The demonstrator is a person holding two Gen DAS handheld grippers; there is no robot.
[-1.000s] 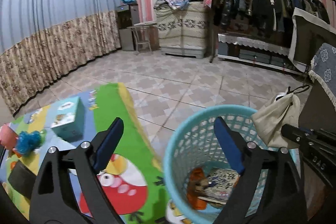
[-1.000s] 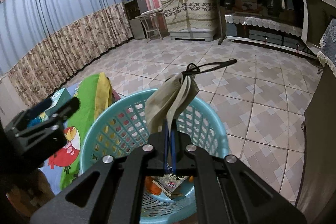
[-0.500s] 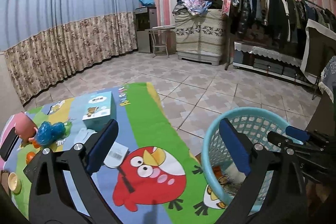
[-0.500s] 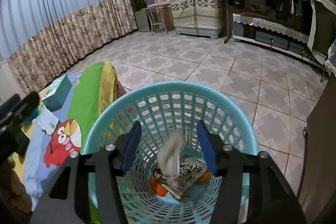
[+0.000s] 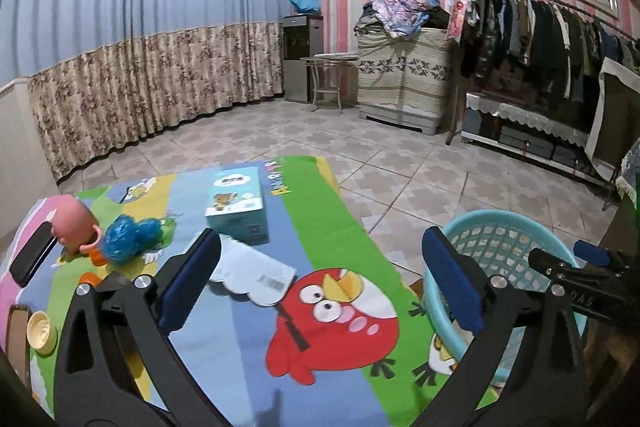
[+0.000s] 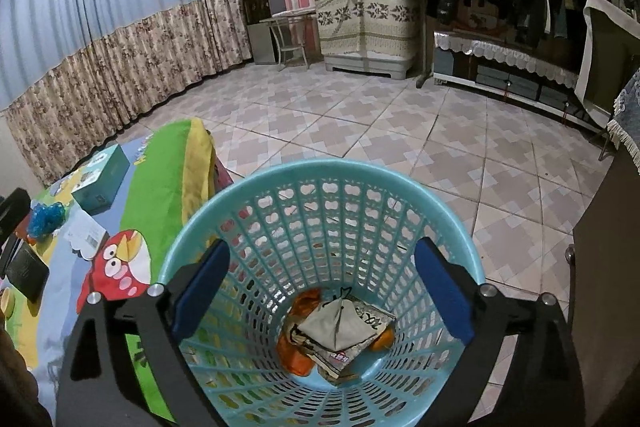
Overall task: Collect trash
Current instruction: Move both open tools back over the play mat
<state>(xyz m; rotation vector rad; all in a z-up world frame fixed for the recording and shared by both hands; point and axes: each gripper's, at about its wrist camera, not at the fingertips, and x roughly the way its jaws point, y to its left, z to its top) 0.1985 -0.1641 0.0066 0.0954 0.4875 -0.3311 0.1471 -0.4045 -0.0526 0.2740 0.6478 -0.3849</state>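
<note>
Right hand-held gripper (image 6: 322, 293) hangs over the blue basket (image 6: 452, 223), jaws just spread wide with nothing between them; the beige pouch (image 6: 336, 323) lies at the basket's bottom, straight below. Left hand-held gripper (image 5: 320, 281), jaws wide and empty too, sits over the table's cartoon cloth (image 5: 320, 195), white paper (image 5: 252, 271) lying just beyond its left finger.

Your basket (image 6: 320, 183) stands on the floor just right of the mat (image 5: 320, 227), with a cloth pouch (image 6: 336, 323) lying on packets inside it. On the mat, a box (image 5: 238, 203) sits behind a paper slip (image 5: 252, 271), with a scrubber (image 5: 128, 239) to their left.
</note>
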